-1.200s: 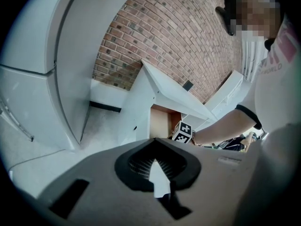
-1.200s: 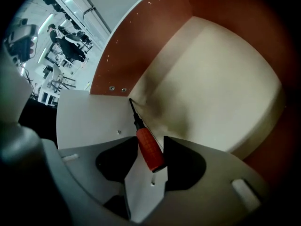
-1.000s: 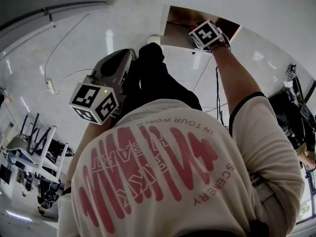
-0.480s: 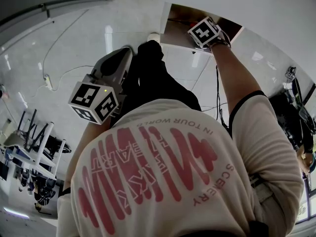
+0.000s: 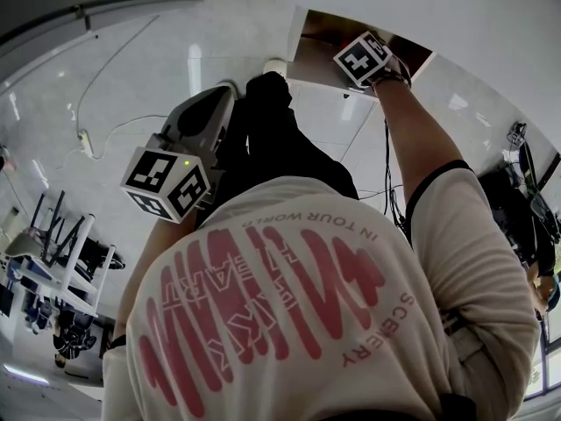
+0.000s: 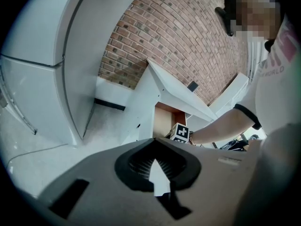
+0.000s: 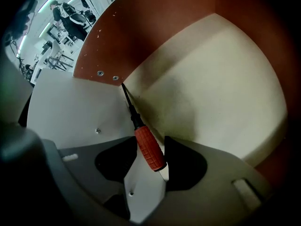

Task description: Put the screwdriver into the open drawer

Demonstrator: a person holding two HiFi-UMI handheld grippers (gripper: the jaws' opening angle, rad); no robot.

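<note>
**Q:** What is at left?
**A:** The grey left tool (image 6: 155, 166), pressed together on nothing, held out over a pale floor (image 5: 131, 51).

**Q:** And right?
**A:** The right tool (image 7: 150, 141), inside the open drawer with red-brown walls (image 7: 141, 27), pinches the orange-handled, black-shafted screwdriver (image 7: 149, 152). Its long axis runs away from the tool, tip pointing up-left into the drawer's corner.

Drawer (image 5: 311, 55) ahead-right; screwdriver (image 7: 149, 149) inside, tip at side wall.
</note>
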